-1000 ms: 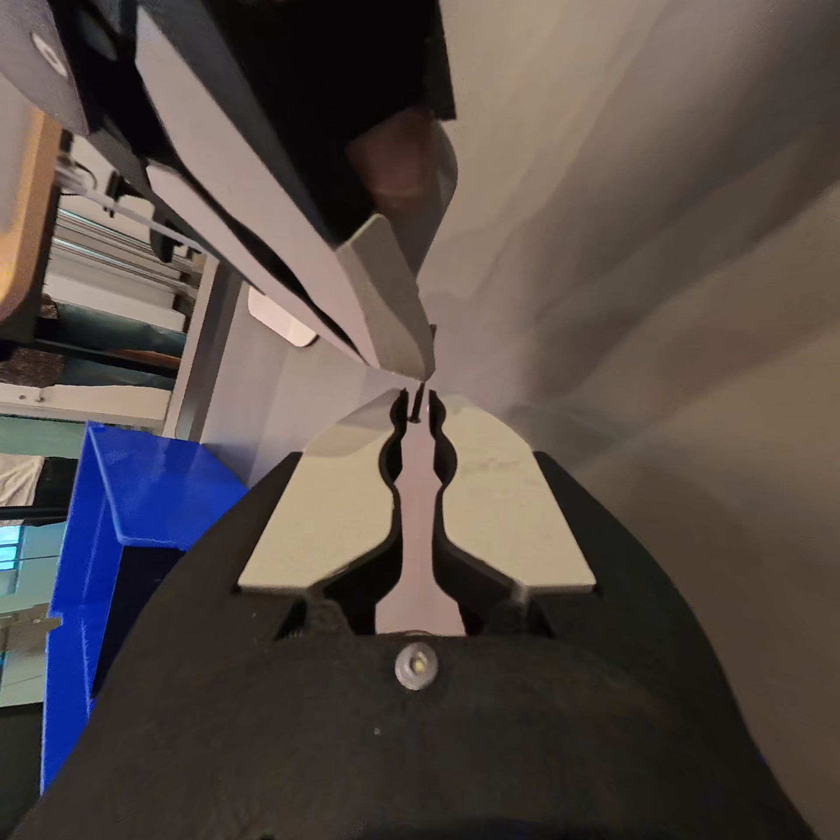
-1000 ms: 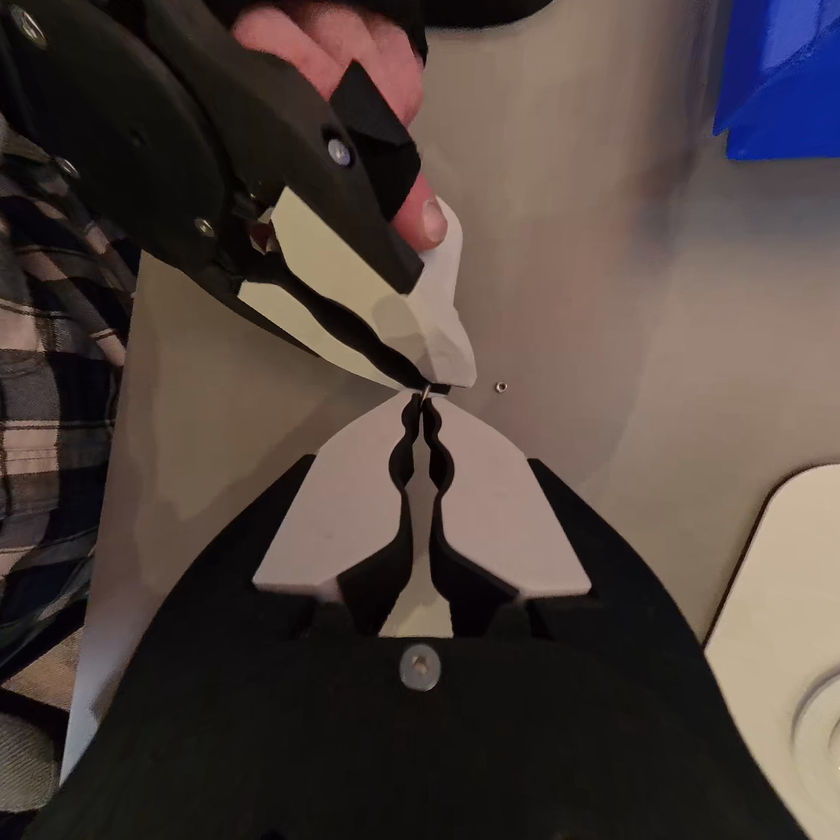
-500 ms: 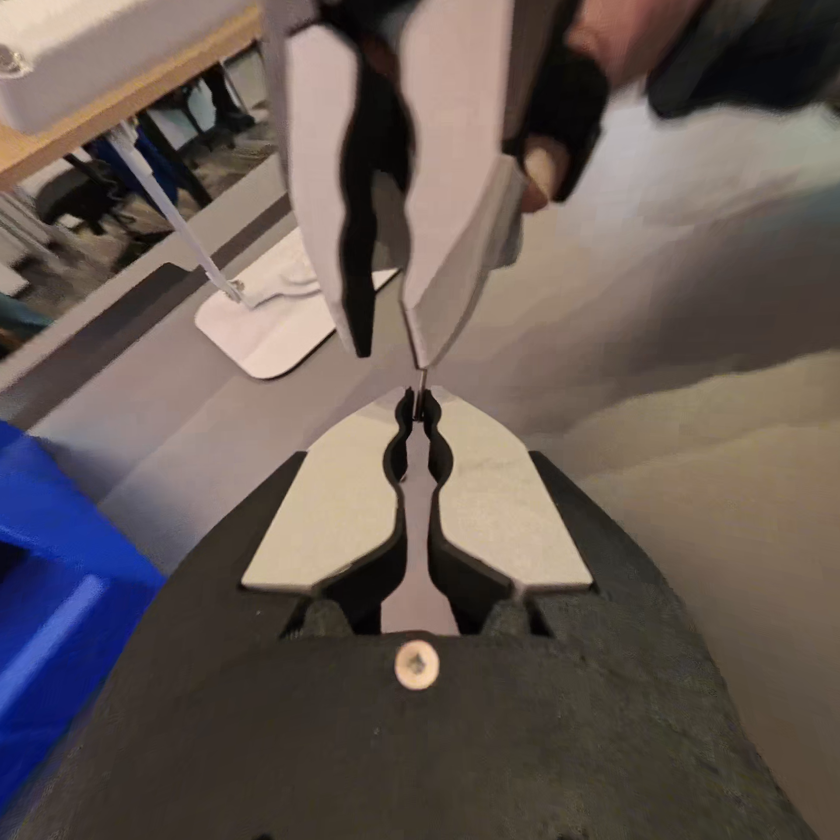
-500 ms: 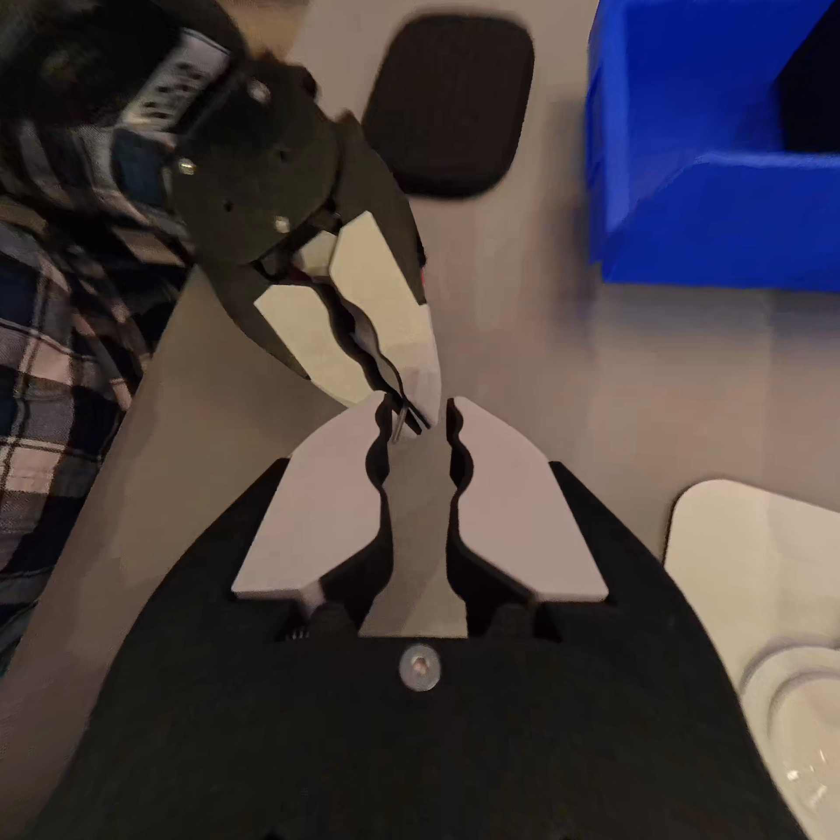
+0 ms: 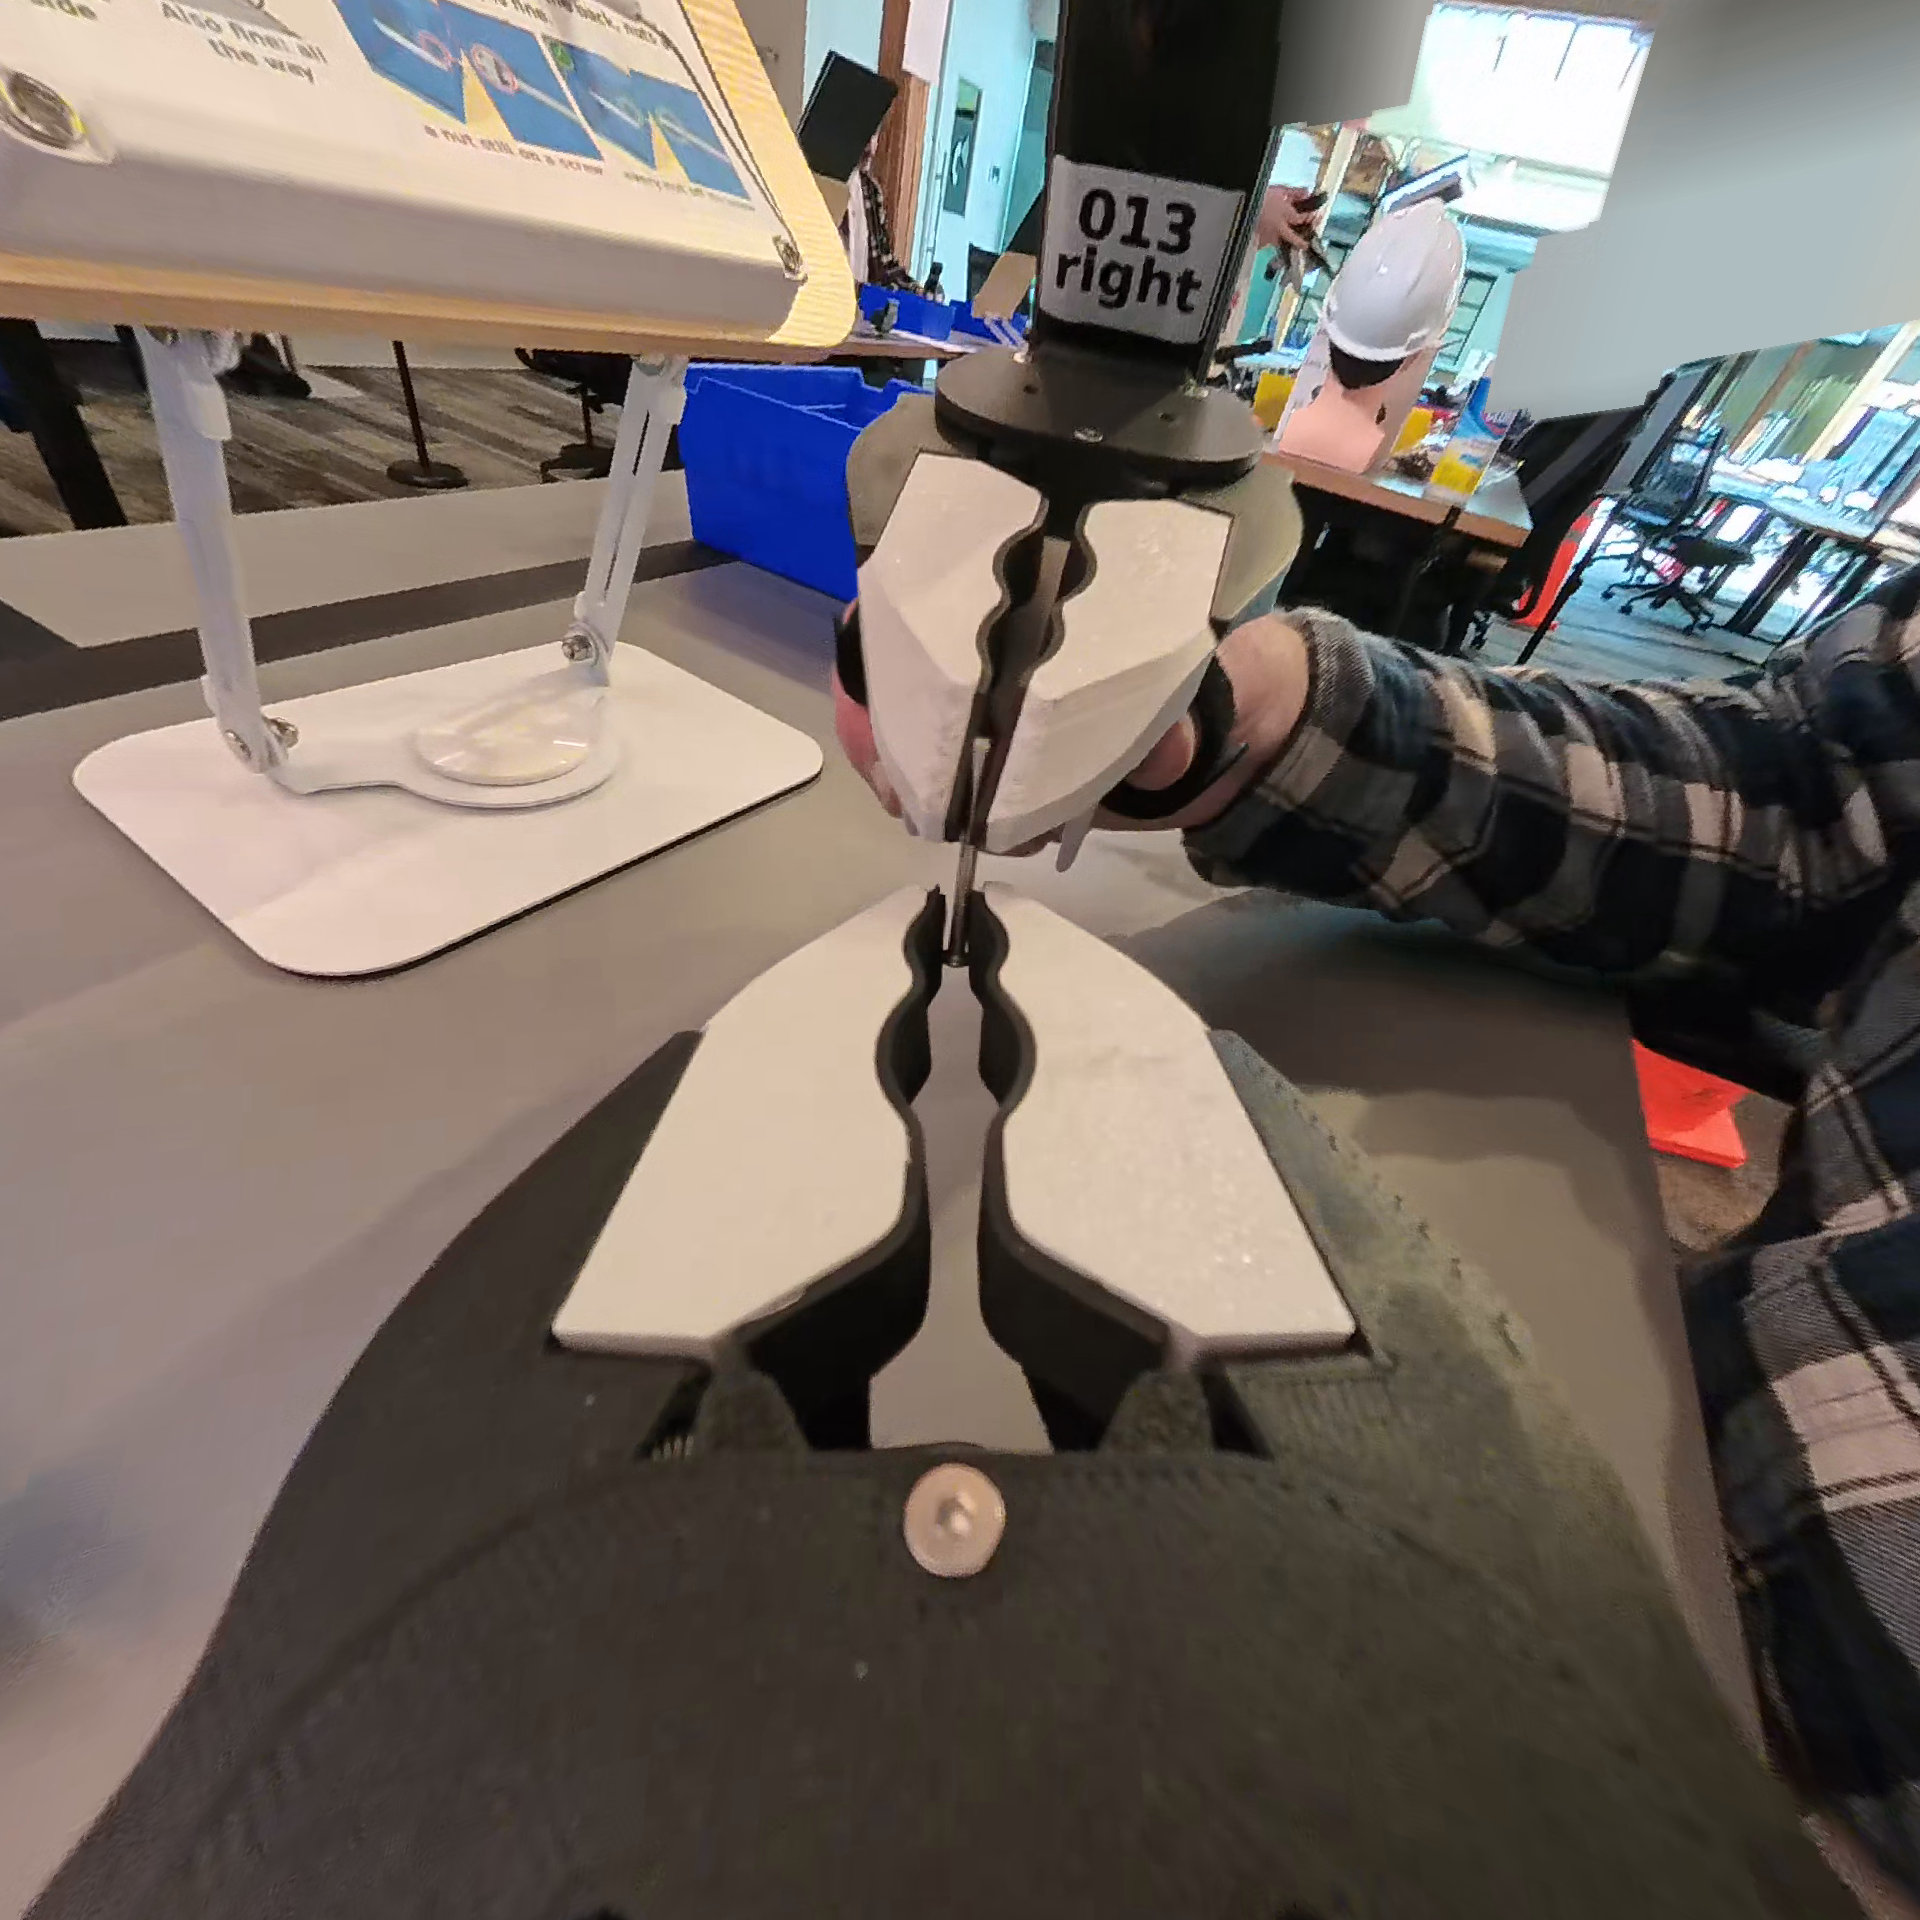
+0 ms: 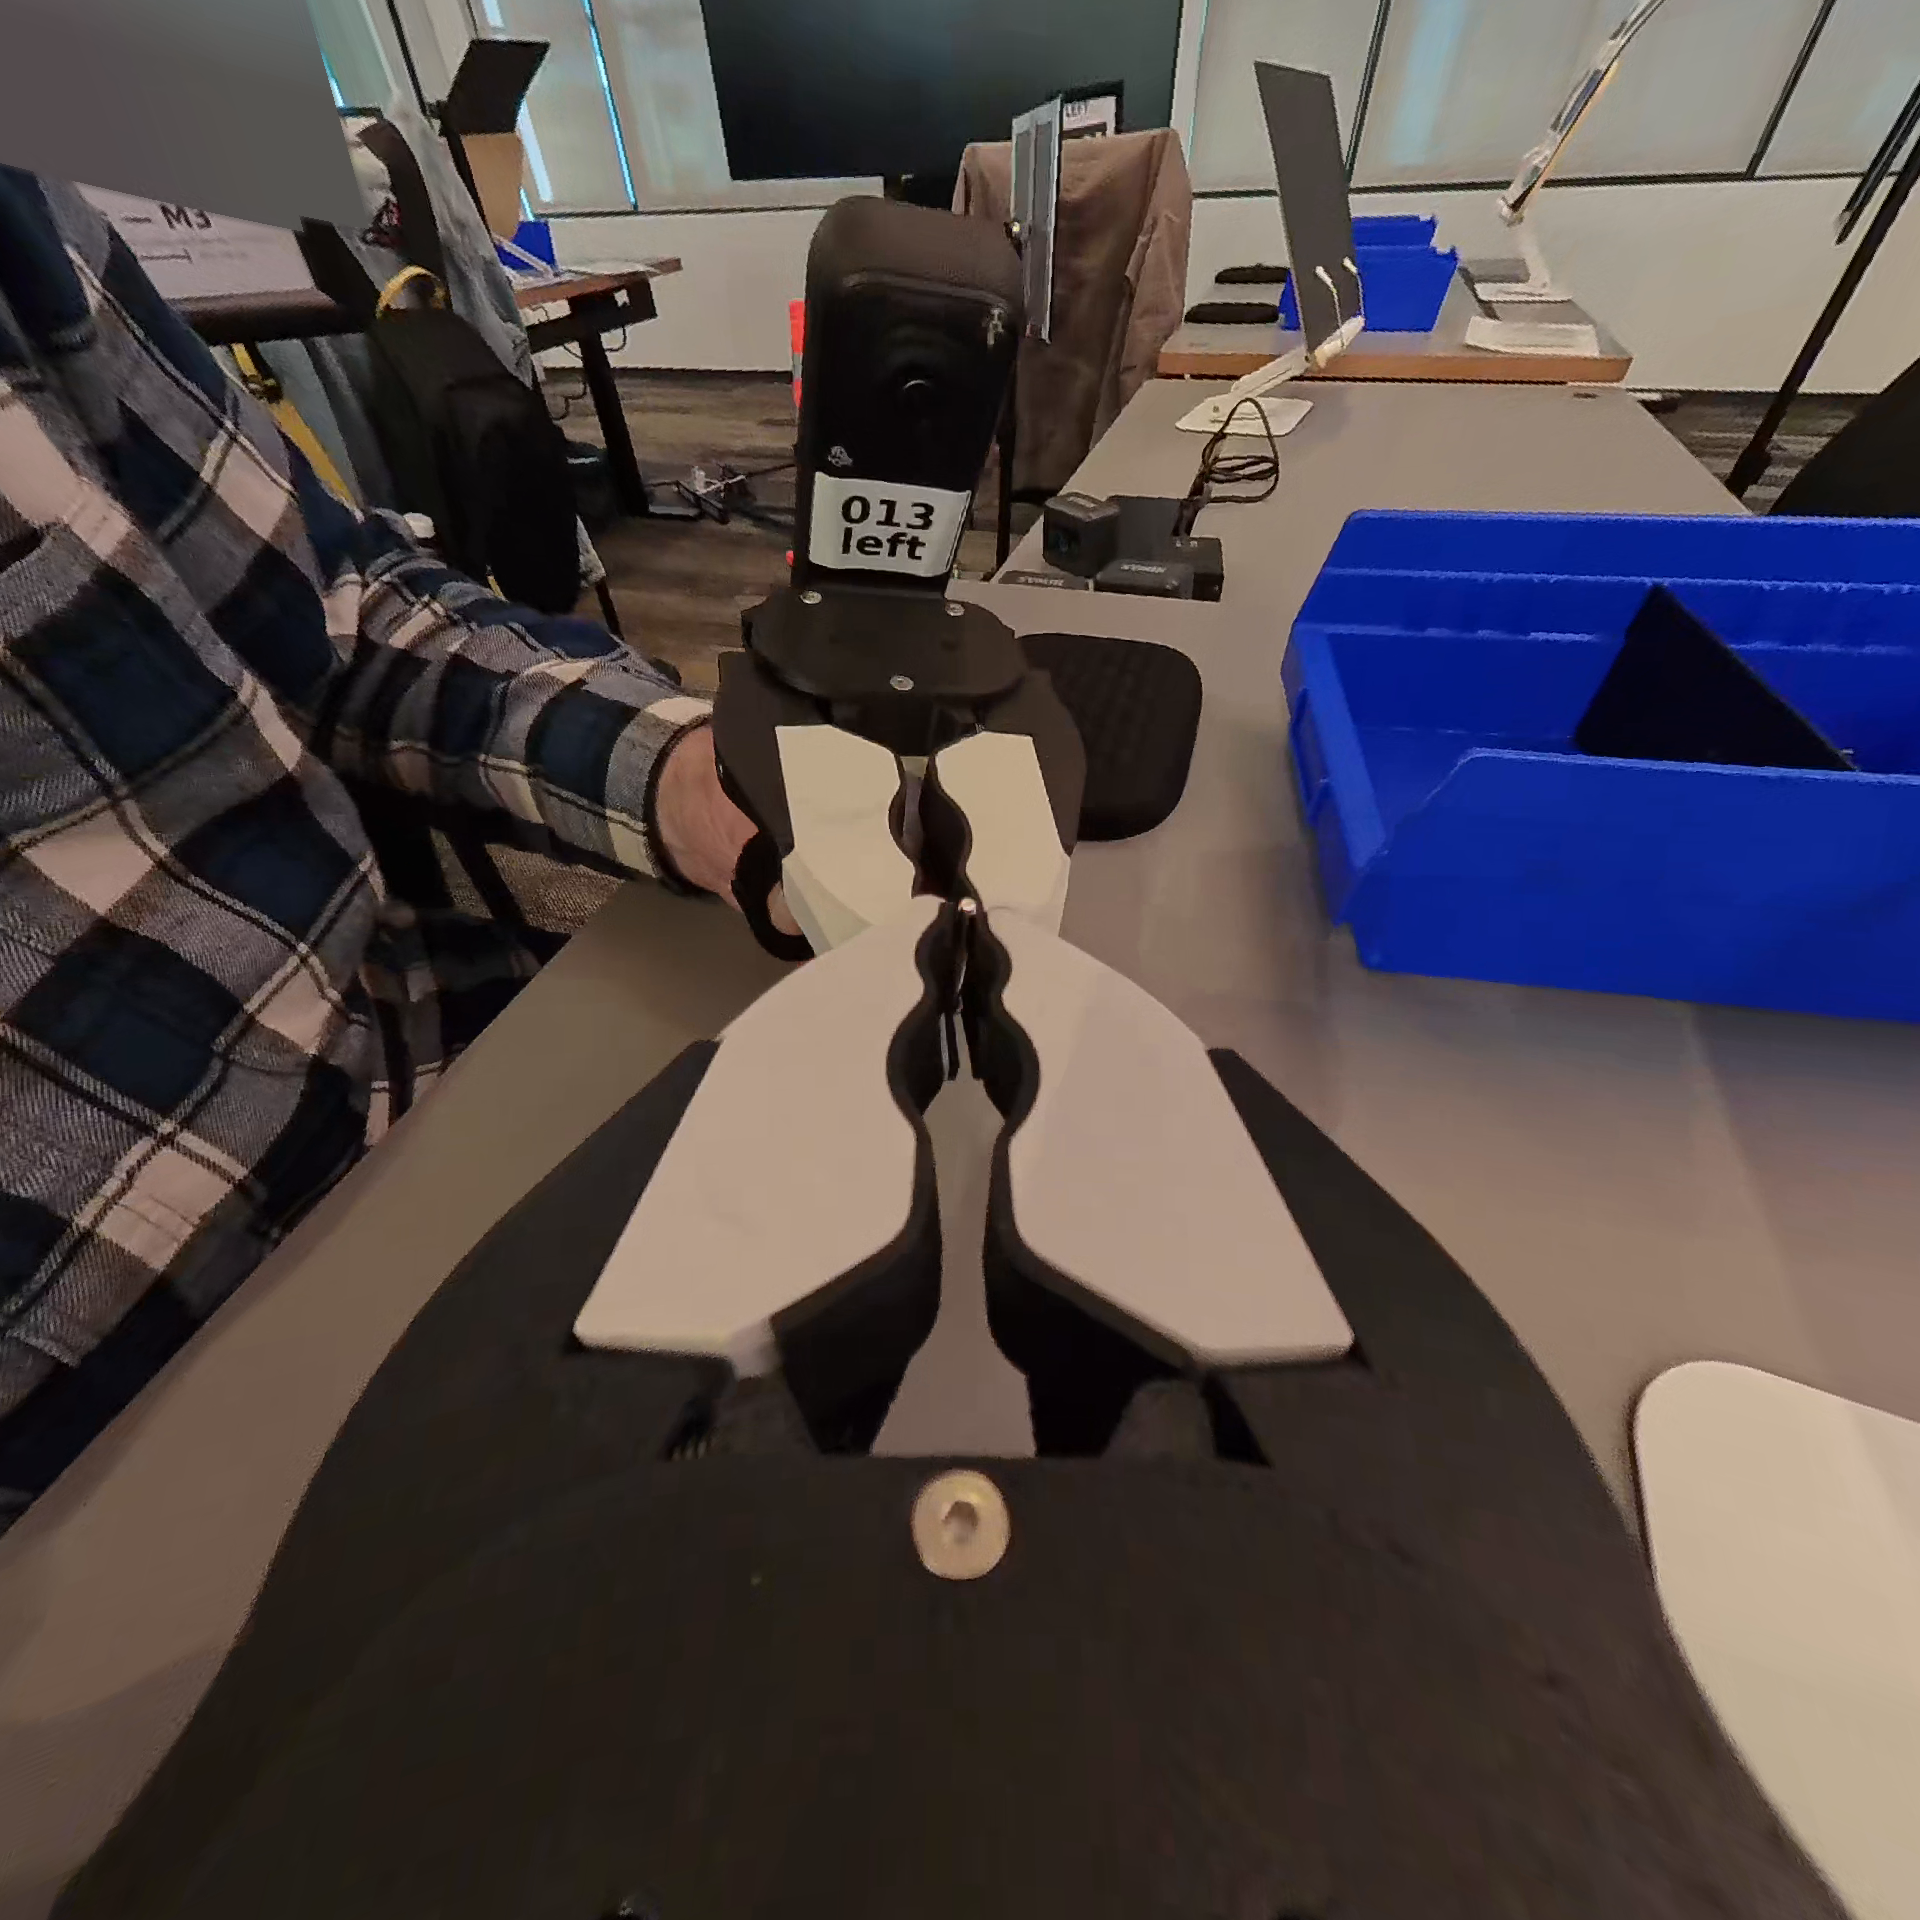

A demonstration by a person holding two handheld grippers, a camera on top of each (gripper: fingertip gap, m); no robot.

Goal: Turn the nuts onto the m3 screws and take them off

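Both grippers meet tip to tip above a grey table (image 6: pixel 1455 1143), each clamped on one thin metal screw (image 5: pixel 964 852). The left gripper (image 5: pixel 956 925) pinches its lower end, the right gripper (image 6: pixel 961 925) its upper part. A blue bin (image 6: pixel 1621 831) sits to the right gripper's right.

Grey table (image 6: pixel 1403 1143) w/ blue bin (image 6: pixel 1621 862), white stand base (image 5: pixel 416 810), black pad (image 6: pixel 1127 727).

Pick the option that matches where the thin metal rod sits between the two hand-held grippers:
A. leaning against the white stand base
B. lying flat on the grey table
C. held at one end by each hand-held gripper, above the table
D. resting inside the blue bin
C: the thin metal rod bridges the tips of the left hand-held gripper and the right hand-held gripper, each closed on one end, above the grey table.
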